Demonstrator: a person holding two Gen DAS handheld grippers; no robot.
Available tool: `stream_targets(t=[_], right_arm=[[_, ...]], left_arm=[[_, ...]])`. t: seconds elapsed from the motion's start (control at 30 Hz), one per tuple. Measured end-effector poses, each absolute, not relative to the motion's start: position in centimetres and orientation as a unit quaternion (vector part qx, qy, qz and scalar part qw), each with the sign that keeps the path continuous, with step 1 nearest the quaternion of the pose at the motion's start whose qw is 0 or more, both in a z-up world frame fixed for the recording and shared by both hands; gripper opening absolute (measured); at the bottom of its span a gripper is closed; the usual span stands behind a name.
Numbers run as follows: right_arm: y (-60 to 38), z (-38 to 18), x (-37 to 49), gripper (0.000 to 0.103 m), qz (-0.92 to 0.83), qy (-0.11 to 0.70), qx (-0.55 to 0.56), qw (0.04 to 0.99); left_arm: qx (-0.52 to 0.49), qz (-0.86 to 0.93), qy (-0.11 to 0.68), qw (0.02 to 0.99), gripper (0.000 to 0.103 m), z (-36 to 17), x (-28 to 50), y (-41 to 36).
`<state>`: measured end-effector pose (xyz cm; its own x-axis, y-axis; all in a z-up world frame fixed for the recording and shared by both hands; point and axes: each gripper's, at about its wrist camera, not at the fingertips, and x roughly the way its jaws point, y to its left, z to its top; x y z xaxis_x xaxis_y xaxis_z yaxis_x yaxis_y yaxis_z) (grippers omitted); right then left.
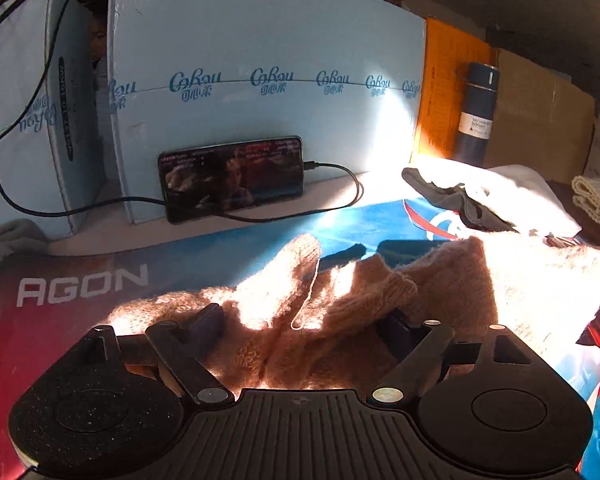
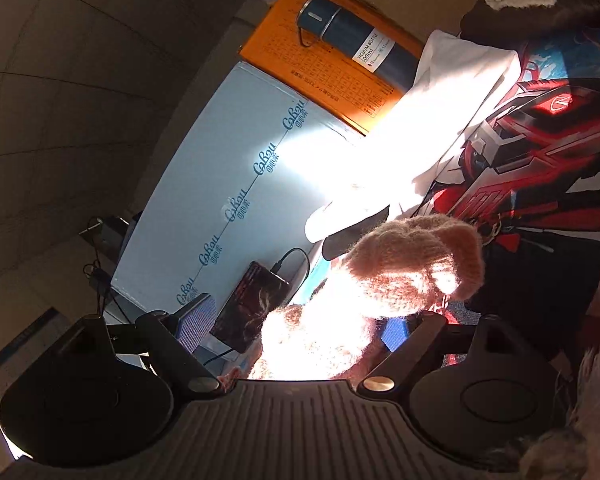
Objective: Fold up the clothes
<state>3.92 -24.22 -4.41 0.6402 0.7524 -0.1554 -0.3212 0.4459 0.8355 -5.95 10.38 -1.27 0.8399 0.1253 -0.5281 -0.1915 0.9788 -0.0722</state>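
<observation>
Left wrist: pink sweater [image 1: 340,304] lies between spread left claw [image 1: 304,324] fingers

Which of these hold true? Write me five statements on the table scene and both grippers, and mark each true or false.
1. A fuzzy pink sweater lies between the fingers of the left gripper. True.
2. The phone lies flat on the mat. False: it stands on its long edge, leaning against the pale blue box, with a cable plugged in.
3. The vacuum bottle is red. False: it is dark blue with a white label.
4. The right gripper is open, with sweater fabric between its fingers. True.
5. The mat under the sweater carries the word AGON. True.
</observation>
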Motion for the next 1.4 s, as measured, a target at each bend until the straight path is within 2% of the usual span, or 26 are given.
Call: stream_targets(t=[0.07,0.1,0.13,0.17,0.2,0.23,0.27,0.3,0.43,0.63,0.73,0.9,0.93,0.97,1.0,1.03,1.1,1.23,1.3,1.33,1.4], right_arm=[[-23.9,-4.3,4.0,0.083,0.326,0.265,0.397,0.816],[-23.7,-4.2,4.1,0.082,0.322,0.266,0.392,0.819],[-23.5,-4.1,4.2,0.079,0.318,0.268,0.388,0.823],[-23.3,-4.0,4.4,0.076,0.310,0.272,0.383,0.827],[-23.0,-4.0,4.8,0.059,0.298,0.280,0.376,0.832],[-22.8,-4.0,5.1,0.047,0.286,0.288,0.368,0.837],[-22.6,-3.9,5.5,0.024,0.278,0.293,0.361,0.841],[-22.5,-3.8,5.8,0.019,0.274,0.292,0.357,0.844],[-21.7,-2.5,5.9,0.016,0.285,0.254,0.338,0.860],[-20.7,-0.6,4.6,0.015,0.305,0.151,0.345,0.875],[-20.0,-0.7,4.4,0.015,0.307,0.137,0.325,0.884],[-19.5,-2.0,5.5,0.015,0.275,0.232,0.288,0.888],[-19.8,-2.2,5.6,0.015,0.266,0.242,0.288,0.888],[-20.0,-2.4,5.6,0.018,0.257,0.252,0.288,0.887],[-20.3,-2.4,5.4,0.030,0.244,0.258,0.288,0.890],[-20.7,-2.4,5.1,0.058,0.223,0.256,0.285,0.897],[-21.6,-2.1,4.4,0.084,0.173,0.230,0.278,0.916],[-22.2,-0.6,3.4,0.084,0.147,0.181,0.238,0.943],[-21.5,0.4,3.0,0.087,0.188,0.160,0.207,0.947],[-20.7,0.8,3.0,0.088,0.216,0.157,0.184,0.946],[-18.3,1.7,3.3,0.094,0.286,0.170,0.118,0.936]], left_arm=[[-0.087,0.087,0.263,0.957,0.039,-1.1,-6.6,11.6],[-0.099,0.089,0.259,0.957,0.034,-1.0,-7.0,12.3],[-0.104,0.095,0.252,0.957,0.021,-0.8,-7.4,12.8],[-0.100,0.106,0.242,0.959,0.017,-0.5,-7.8,13.2],[-0.097,0.118,0.232,0.961,0.017,-0.2,-8.2,13.6],[-0.093,0.129,0.222,0.962,0.016,0.1,-8.6,14.0],[-0.088,0.143,0.210,0.963,0.015,0.5,-9.1,14.4],[-0.083,0.159,0.195,0.964,0.015,1.1,-9.8,14.9],[-0.089,0.221,0.131,0.962,0.015,3.2,-12.7,17.9],[-0.191,0.271,0.036,0.943,0.014,3.8,-18.1,22.7],[-0.223,0.283,0.057,0.931,0.015,2.1,-19.0,23.9],[-0.253,0.310,0.141,0.906,0.020,-1.0,-19.2,25.4],[-0.252,0.320,0.144,0.902,0.025,-1.1,-19.3,25.5],[-0.249,0.335,0.146,0.897,0.038,-1.1,-19.6,25.6],[-0.243,0.355,0.146,0.891,0.044,-1.0,-20.1,25.7],[-0.236,0.369,0.147,0.887,0.050,-0.9,-20.5,25.7],[-0.221,0.393,0.155,0.879,0.051,-0.8,-21.2,26.0],[-0.173,0.435,0.137,0.873,0.075,0.3,-21.6,25.3],[-0.127,0.398,0.121,0.900,0.083,1.5,-20.9,23.9],[-0.102,0.368,0.121,0.916,0.090,2.0,-20.1,23.1],[-0.046,0.295,0.135,0.945,0.093,2.7,-17.8,21.1]])
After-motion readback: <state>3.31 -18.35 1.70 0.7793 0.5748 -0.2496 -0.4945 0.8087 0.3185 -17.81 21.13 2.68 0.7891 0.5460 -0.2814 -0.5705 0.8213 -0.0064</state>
